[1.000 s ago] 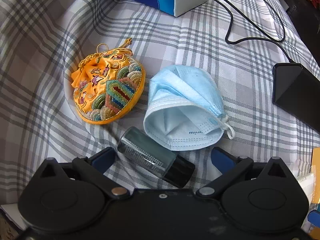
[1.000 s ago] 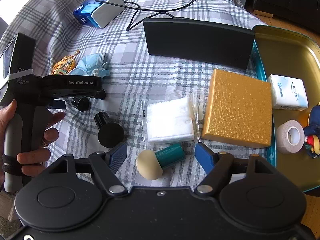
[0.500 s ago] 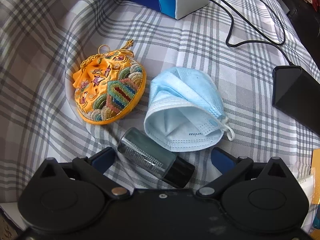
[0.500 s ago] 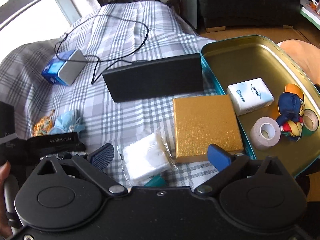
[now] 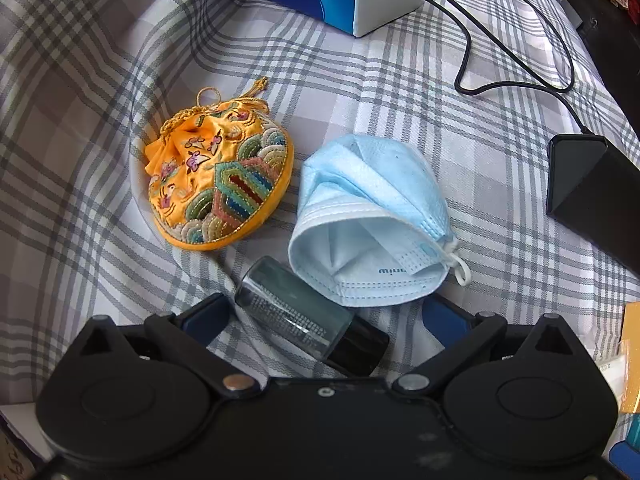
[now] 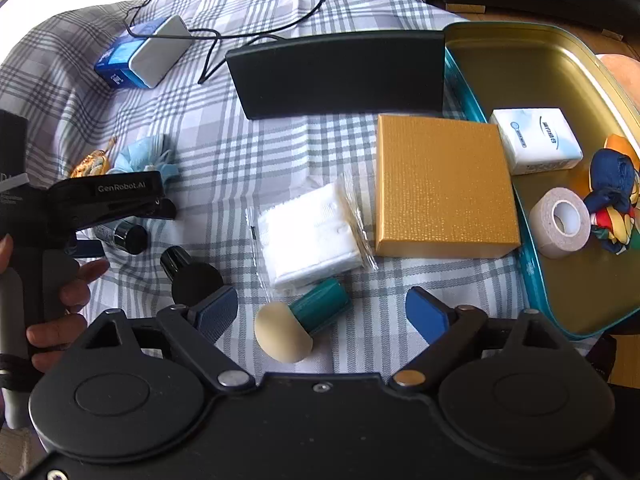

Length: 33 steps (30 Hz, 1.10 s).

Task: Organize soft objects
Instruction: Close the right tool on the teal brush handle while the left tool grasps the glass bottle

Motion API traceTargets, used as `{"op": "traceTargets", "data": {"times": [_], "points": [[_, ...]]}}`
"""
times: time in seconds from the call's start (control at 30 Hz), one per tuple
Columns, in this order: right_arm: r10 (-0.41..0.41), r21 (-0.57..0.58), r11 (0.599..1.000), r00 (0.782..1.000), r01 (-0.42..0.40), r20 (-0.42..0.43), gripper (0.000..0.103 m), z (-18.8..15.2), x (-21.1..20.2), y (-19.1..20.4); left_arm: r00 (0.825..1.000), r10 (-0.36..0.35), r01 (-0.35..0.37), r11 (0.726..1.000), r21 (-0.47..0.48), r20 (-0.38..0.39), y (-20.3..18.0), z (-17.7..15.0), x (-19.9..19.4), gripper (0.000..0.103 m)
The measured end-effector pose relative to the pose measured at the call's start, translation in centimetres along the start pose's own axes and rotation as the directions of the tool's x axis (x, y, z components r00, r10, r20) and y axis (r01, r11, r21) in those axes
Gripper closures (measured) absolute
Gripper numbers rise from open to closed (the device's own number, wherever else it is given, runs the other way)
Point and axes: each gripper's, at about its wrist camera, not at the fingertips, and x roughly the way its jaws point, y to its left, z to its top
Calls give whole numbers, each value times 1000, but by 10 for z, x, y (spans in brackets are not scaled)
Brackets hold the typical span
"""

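I work over the plaid cloth (image 6: 304, 148), where the teal tin tray (image 6: 520, 64) at the right edge already holds a tissue pack (image 6: 536, 142), a knotted fabric bundle (image 6: 610, 200) and a tape roll (image 6: 560, 222), so I judge it to be the drop-off for soft things. The gold box (image 6: 442, 184) sits just beside it and must be cleared on the way over. My right gripper (image 6: 322, 316) is closing around the sponge applicator (image 6: 298, 320), which lies between the pads untouched; I want the pads on its teal handle, not the squashy head. The bagged white pad (image 6: 310, 236) lies just beyond, so I keep low to avoid snagging its wrapper. My left gripper (image 5: 324, 316) hangs spread over the small glass bottle (image 5: 308, 316), holding nothing; the blue face mask (image 5: 372, 216) and embroidered pouch (image 5: 220, 184) wait ahead of it.
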Motion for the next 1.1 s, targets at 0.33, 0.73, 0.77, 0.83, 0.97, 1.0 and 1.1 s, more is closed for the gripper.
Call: {"op": "traceTargets", "data": {"times": [0.33, 0.73, 0.77, 0.83, 0.97, 1.0, 1.1], "points": [[-50, -41, 998, 996, 47, -72, 21, -6, 22, 9, 1000, -9, 8, 999, 35, 20, 0, -1, -1, 0], [-64, -84, 995, 998, 61, -28, 36, -3, 21, 13, 997, -70, 70, 997, 25, 11, 6, 0, -9, 3], [-60, -95, 994, 998, 57, -28, 41, -3, 21, 14, 997, -74, 74, 997, 22, 7, 6, -1, -9, 4], [-39, -104, 994, 999, 36, -25, 47, -4, 19, 14, 997, -79, 79, 997, 25, 6, 6, -2, -12, 8], [-34, -104, 994, 999, 30, -37, 47, -4, 18, 13, 995, -97, 97, 995, 11, 4, 10, -5, -18, 15], [-31, -99, 995, 999, 27, -41, 47, -3, 17, 13, 995, -99, 99, 995, 6, 1, 12, -5, -19, 18], [-9, -94, 996, 998, 4, -57, 48, -3, 12, 11, 995, -98, 98, 995, 4, -2, 16, -8, -23, 30]]}}
